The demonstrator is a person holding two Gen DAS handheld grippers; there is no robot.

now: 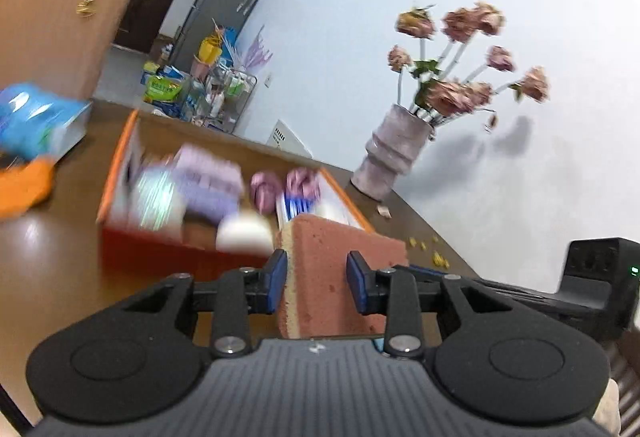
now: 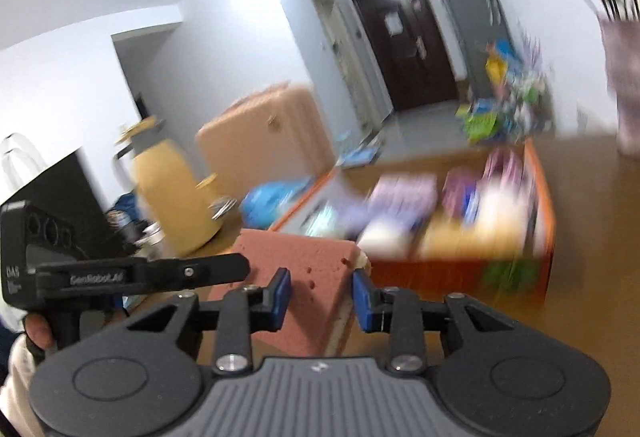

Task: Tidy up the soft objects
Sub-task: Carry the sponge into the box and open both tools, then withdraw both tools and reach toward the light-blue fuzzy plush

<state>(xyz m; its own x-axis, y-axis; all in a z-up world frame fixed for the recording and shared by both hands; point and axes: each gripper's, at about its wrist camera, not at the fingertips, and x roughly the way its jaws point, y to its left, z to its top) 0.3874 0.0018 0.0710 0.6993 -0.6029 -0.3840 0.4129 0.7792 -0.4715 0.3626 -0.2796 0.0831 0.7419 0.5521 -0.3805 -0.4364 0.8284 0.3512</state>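
A pink sponge block (image 1: pixel 340 269) with a yellow underside is held between both grippers above the brown table. My left gripper (image 1: pixel 316 281) is shut on one end of it. My right gripper (image 2: pixel 318 293) is shut on the other end of the sponge (image 2: pixel 296 277). The left gripper's body (image 2: pixel 100 277) shows at the left of the right wrist view. Just beyond the sponge stands an orange box (image 1: pixel 160 253) holding several soft items: purple packs (image 1: pixel 208 181), pink balls (image 1: pixel 266 189) and a white pad (image 1: pixel 244 233). It also shows in the right wrist view (image 2: pixel 460 273). Both views are motion-blurred.
A grey vase of dried pink flowers (image 1: pixel 396 153) stands on the table by the wall. A blue packet (image 1: pixel 36 121) and an orange cloth (image 1: pixel 24 189) lie left of the box. A tan suitcase (image 1: pixel 52 21) stands behind the table. Small yellow bits (image 1: pixel 428 249) lie near the table edge.
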